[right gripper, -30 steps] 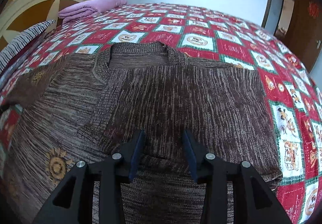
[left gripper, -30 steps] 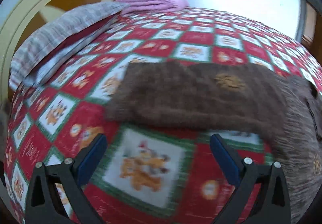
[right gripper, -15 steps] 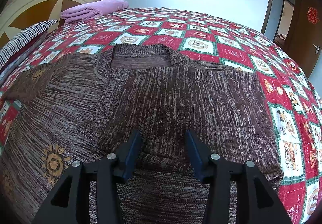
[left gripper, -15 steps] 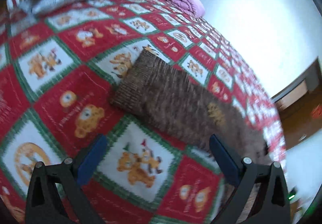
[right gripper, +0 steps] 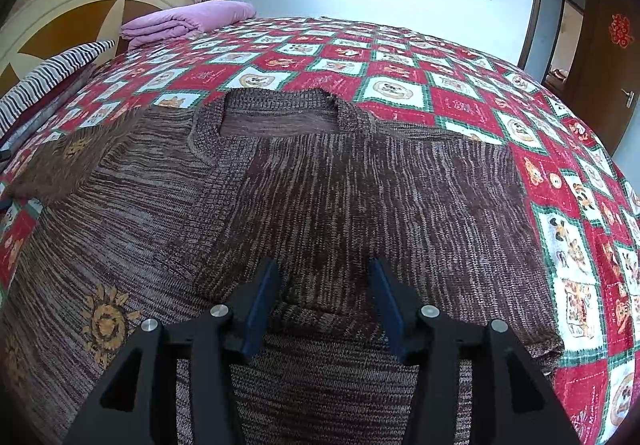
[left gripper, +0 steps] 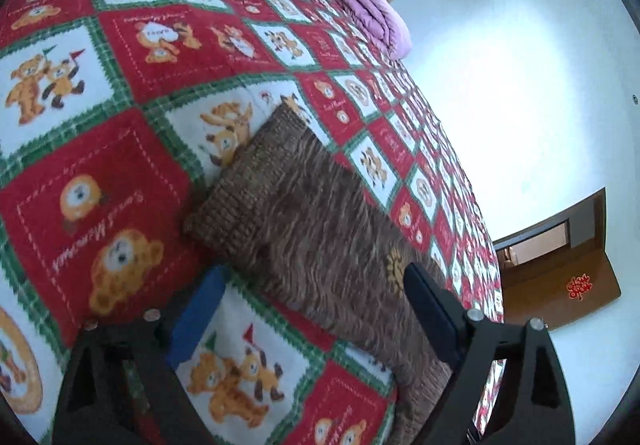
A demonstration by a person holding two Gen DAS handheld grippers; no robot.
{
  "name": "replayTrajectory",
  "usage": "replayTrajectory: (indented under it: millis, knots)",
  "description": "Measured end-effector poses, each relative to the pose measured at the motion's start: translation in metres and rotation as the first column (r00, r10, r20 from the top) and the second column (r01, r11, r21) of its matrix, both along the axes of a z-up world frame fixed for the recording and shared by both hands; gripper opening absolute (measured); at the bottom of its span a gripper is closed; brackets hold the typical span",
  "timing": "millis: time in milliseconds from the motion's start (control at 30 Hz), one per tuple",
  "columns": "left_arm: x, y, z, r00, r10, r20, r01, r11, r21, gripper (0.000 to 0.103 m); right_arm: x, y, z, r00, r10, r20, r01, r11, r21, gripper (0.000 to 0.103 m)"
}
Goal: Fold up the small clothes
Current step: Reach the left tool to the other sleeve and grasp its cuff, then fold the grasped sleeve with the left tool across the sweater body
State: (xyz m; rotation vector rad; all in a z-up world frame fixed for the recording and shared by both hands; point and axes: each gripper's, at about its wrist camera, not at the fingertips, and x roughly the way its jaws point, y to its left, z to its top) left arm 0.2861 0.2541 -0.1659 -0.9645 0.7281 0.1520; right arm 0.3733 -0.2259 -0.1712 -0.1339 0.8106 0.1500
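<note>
A brown knit sweater point(right gripper: 360, 197) with sunflower motifs lies flat on the bed, collar point(right gripper: 280, 113) at the far side. One sleeve is folded across the body, and its cuff edge point(right gripper: 320, 319) lies under my right gripper point(right gripper: 324, 297). That gripper is open just above the knit, pinching nothing. The other sleeve point(left gripper: 320, 237) stretches out over the quilt, its ribbed cuff point(left gripper: 244, 181) pointing away. My left gripper point(left gripper: 316, 309) hovers tilted over this sleeve, jaws wide and closing. Part of the sleeve lies between the fingers, and the pads do not press it.
The bed carries a red, green and white bear-print quilt point(right gripper: 460, 105). A folded purple blanket point(right gripper: 188, 19) and a striped pillow point(right gripper: 52, 73) lie by the cream headboard point(right gripper: 80, 1). A brown door point(right gripper: 612, 57) stands at the right.
The left gripper rolled and moved in toward the sleeve, which now lies between its slightly narrower jaws. The right gripper stayed put and its jaws spread a little.
</note>
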Motion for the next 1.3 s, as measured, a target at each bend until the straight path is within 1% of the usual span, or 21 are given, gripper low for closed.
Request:
replayTrajectory:
  millis: [100, 200, 267, 300, 333, 367, 433, 500, 533, 667, 733, 800, 867, 1000, 1133, 1267, 1300]
  knots:
    - [0.009, 0.001, 0.001, 1.000, 0.005, 0.000, -0.005, 0.999, 0.038, 0.092, 0.000, 0.001, 0.000, 1.000, -0.002, 0.003, 0.002, 1.000, -0.006, 0.051]
    - [0.018, 0.002, -0.001, 1.000, 0.023, -0.016, -0.022, 0.995, 0.095, 0.079, 0.000, 0.001, 0.000, 1.000, -0.003, 0.006, 0.003, 1.000, -0.009, 0.052]
    - [0.021, 0.003, -0.001, 0.999, 0.043, -0.024, -0.040, 0.991, 0.128, 0.064, -0.001, 0.001, 0.000, 1.000, -0.004, 0.006, 0.004, 1.000, -0.008, 0.052]
    - [0.022, 0.004, -0.002, 0.998, 0.051, -0.038, -0.045, 0.987, 0.152, 0.044, -0.001, 0.001, 0.000, 1.000, -0.004, 0.006, 0.004, 1.000, -0.008, 0.052]
    - [0.024, 0.006, -0.003, 0.998, 0.051, -0.046, -0.043, 0.986, 0.158, 0.021, -0.001, 0.001, 0.000, 1.000, -0.003, 0.006, 0.003, 1.000, -0.008, 0.052]
    - [0.025, 0.008, -0.005, 0.997, 0.049, -0.051, -0.041, 0.988, 0.151, 0.011, -0.001, 0.001, 0.000, 1.000, -0.003, 0.006, 0.003, 1.000, -0.008, 0.052]
    - [0.023, 0.012, -0.006, 0.996, 0.065, -0.063, -0.054, 0.986, 0.160, 0.011, -0.001, 0.001, 0.000, 1.000, -0.003, 0.006, 0.003, 1.000, -0.008, 0.052]
    - [0.019, 0.012, 0.000, 0.996, 0.072, -0.058, -0.059, 0.977, 0.203, 0.011, -0.001, 0.001, 0.000, 1.000, -0.003, 0.006, 0.003, 1.000, -0.007, 0.053]
    - [0.017, 0.012, 0.003, 0.996, 0.071, -0.051, -0.059, 0.976, 0.209, 0.011, -0.001, 0.001, 0.000, 1.000, -0.003, 0.006, 0.003, 1.000, -0.006, 0.053]
    - [0.017, 0.007, 0.020, 0.998, 0.054, -0.022, -0.047, 0.968, 0.245, 0.011, 0.000, 0.000, 0.001, 1.000, -0.003, 0.005, 0.003, 1.000, 0.001, 0.053]
    - [0.018, 0.002, 0.031, 0.999, 0.038, -0.006, -0.035, 0.964, 0.263, 0.010, 0.000, -0.004, 0.004, 1.000, 0.007, -0.001, -0.007, 0.999, 0.033, 0.054]
    - [0.020, -0.005, 0.042, 1.000, 0.021, 0.009, -0.023, 0.959, 0.281, 0.010, -0.001, -0.011, 0.010, 1.000, 0.026, -0.009, -0.025, 0.994, 0.103, 0.065]
    - [0.023, -0.010, 0.052, 1.000, 0.006, 0.025, -0.013, 0.956, 0.292, 0.010, -0.005, -0.018, 0.020, 1.000, 0.018, 0.008, -0.018, 0.993, 0.118, 0.066]
    - [0.028, -0.029, 0.076, 0.997, -0.027, 0.067, 0.004, 0.946, 0.323, 0.010, -0.019, -0.029, 0.041, 0.998, 0.006, 0.067, -0.014, 0.994, 0.110, 0.067]
    - [0.037, -0.057, 0.097, 0.991, -0.090, 0.097, 0.053, 0.940, 0.338, 0.010, -0.036, -0.040, 0.053, 0.995, 0.004, 0.104, -0.016, 0.994, 0.106, 0.068]
    - [0.047, -0.094, 0.120, 0.980, -0.160, 0.119, 0.100, 0.911, 0.400, 0.010, -0.050, -0.046, 0.052, 0.994, 0.016, 0.112, -0.027, 0.995, 0.095, 0.068]
    - [0.049, -0.109, 0.127, 0.974, -0.189, 0.123, 0.120, 0.897, 0.424, 0.010, -0.053, -0.048, 0.051, 0.994, 0.018, 0.112, -0.028, 0.995, 0.093, 0.068]
